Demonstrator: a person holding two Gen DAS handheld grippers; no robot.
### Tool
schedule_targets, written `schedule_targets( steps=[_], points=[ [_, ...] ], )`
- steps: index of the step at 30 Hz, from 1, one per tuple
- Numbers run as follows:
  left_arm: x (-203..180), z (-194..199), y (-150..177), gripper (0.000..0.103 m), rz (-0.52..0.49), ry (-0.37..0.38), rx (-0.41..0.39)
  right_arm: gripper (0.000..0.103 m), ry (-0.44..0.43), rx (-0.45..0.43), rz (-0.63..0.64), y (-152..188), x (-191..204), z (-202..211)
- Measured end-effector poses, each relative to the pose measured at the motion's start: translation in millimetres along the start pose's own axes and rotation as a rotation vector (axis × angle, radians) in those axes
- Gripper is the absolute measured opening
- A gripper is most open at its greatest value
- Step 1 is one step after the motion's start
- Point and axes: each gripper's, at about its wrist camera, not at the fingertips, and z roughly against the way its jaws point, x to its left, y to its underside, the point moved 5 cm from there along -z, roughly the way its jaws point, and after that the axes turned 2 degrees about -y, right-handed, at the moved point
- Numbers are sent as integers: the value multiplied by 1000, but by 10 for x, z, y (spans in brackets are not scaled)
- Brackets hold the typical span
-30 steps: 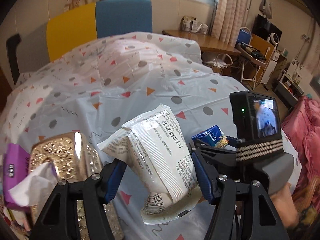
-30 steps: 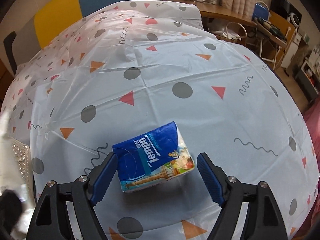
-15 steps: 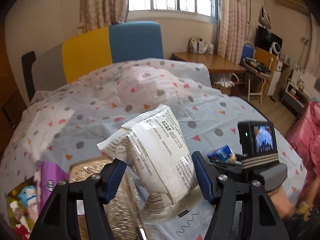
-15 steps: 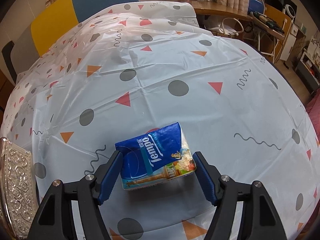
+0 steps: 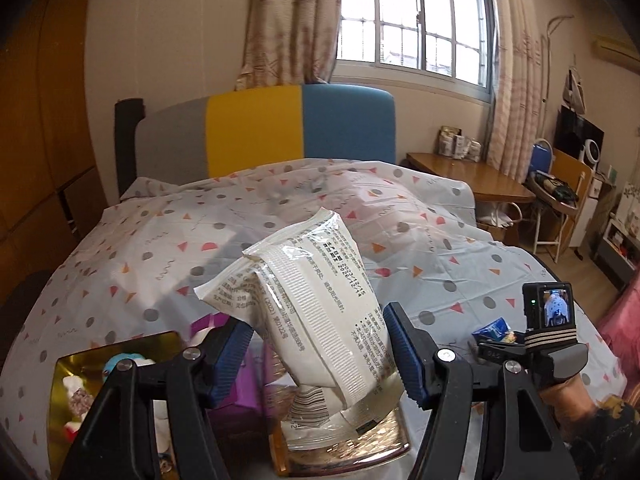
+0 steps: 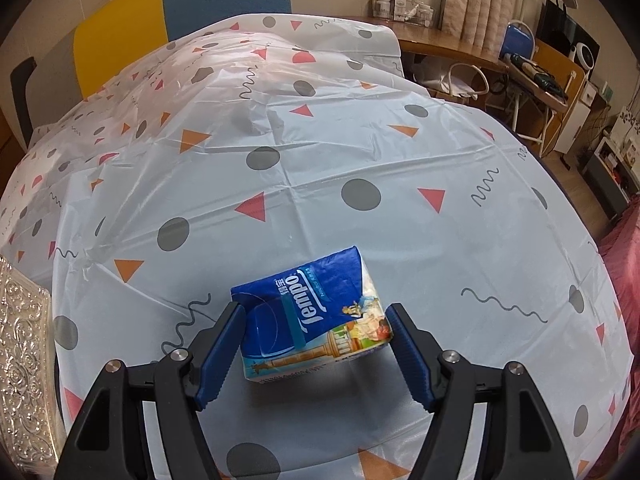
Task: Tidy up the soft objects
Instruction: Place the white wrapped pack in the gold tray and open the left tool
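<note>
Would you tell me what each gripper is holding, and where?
Left gripper clamps the white tissue pack across its lower half; right gripper squeezes the blue tissue pack by its sides.

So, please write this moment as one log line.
left tongs: shut on white packet | right tongs: shut on blue tissue pack

A lived-in home bedroom: a bed point(image 5: 280, 216) under a patterned plastic sheet point(image 6: 320, 184), its grey, yellow and blue headboard point(image 5: 256, 132) below a curtained, barred window point(image 5: 412, 24), with a wooden desk point(image 5: 460, 176) and folding chair point(image 5: 540, 160) beyond the bed's far right corner.
</note>
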Motion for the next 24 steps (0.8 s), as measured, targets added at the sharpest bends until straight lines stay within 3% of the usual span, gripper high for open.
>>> schedule_targets(
  steps=[16, 24],
  points=[
    [965, 252, 504, 67, 137, -112, 43, 73, -8, 7, 1, 14, 1, -5],
    [1892, 382, 1131, 67, 277, -213, 137, 65, -9, -4, 11, 12, 6, 30]
  ],
)
